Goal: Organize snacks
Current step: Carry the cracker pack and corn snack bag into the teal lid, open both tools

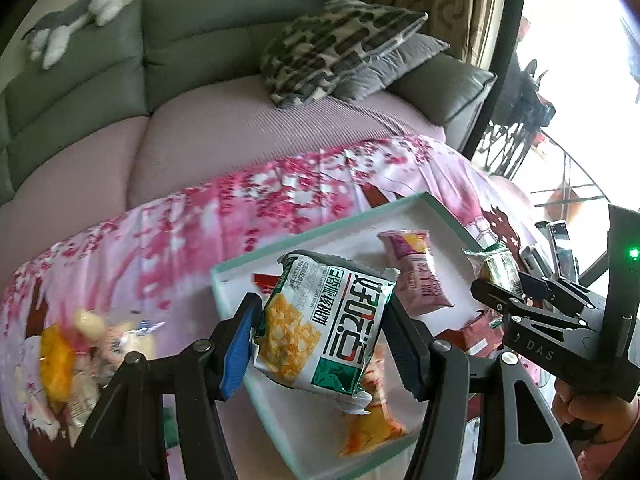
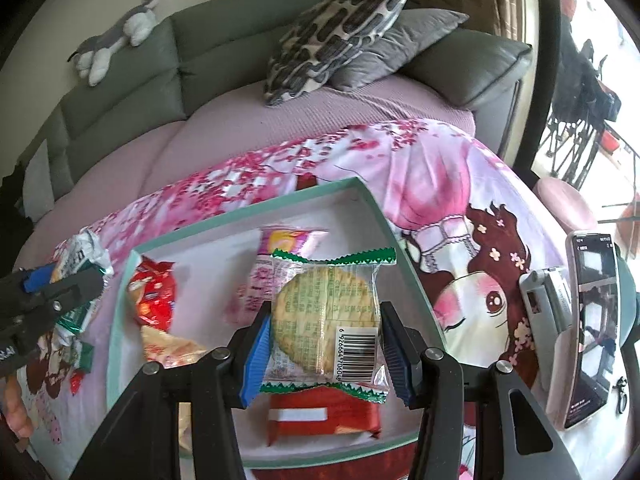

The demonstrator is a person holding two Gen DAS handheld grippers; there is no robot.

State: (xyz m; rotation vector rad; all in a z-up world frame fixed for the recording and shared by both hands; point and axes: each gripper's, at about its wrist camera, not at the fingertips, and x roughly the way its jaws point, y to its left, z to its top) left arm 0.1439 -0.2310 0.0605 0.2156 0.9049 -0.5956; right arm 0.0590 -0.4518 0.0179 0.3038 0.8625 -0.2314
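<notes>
My left gripper (image 1: 320, 340) is shut on a green and white cracker packet (image 1: 320, 320), held above the near left part of a shallow teal-rimmed box (image 1: 248, 264). My right gripper (image 2: 324, 340) is shut on a clear packet with a round cracker and green crimped ends (image 2: 326, 312), over the same teal-rimmed box (image 2: 120, 320). Inside the box lie a pink packet (image 1: 416, 268), a red packet (image 2: 154, 296) and an orange-red packet (image 2: 324, 416). In the left wrist view the right gripper (image 1: 500, 292) shows at the right with its cracker packet (image 1: 496, 268).
The box rests on a pink blossom-print cloth (image 1: 200, 216) over a table. Several loose snacks (image 1: 80, 344) lie at the cloth's left. A phone (image 2: 592, 320) and a silver device (image 2: 548, 296) stand at the right. Behind is a grey sofa (image 1: 180, 40) with cushions (image 1: 340, 48).
</notes>
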